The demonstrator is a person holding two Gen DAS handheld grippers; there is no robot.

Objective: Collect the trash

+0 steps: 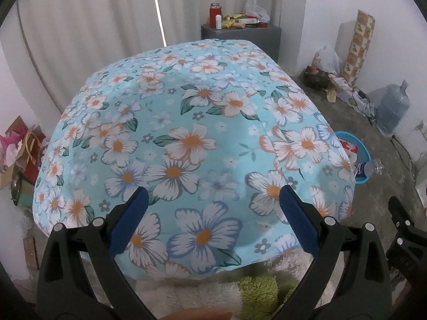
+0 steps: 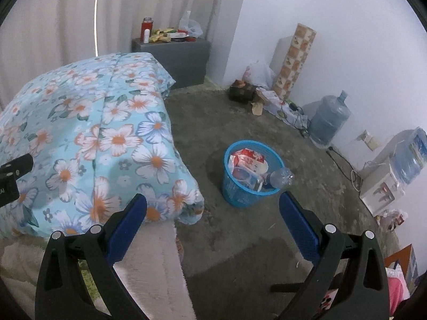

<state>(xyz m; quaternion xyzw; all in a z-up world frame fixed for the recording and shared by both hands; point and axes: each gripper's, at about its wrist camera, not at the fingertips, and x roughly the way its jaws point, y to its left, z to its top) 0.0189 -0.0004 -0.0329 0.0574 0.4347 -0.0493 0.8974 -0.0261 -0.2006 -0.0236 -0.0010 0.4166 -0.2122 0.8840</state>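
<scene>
Trash first: one blue basket stands on the grey floor just off the corner of the bed, and my right-hand camera looks straight down into it. Inside I count one red-and-white carton, one clear plastic bottle leaning over the rim, and some clear wrapping I can't make out. The basket sits ahead of my right gripper, between the lines of its two blue fingers but well beyond their tips, nothing touching. Those fingers are spread wide with nothing between them.

My left camera gives only a sliver of that basket, peeking past the quilt's right edge, with the bottle poking out. Mostly it shows the floral quilt filling the frame. My left gripper hangs over it, fingers equally wide apart, gripping nothing.

Only the right view shows the one water jug fully against the white wall, and the white appliance beyond it. Both views catch the grey cabinet by the curtain.
</scene>
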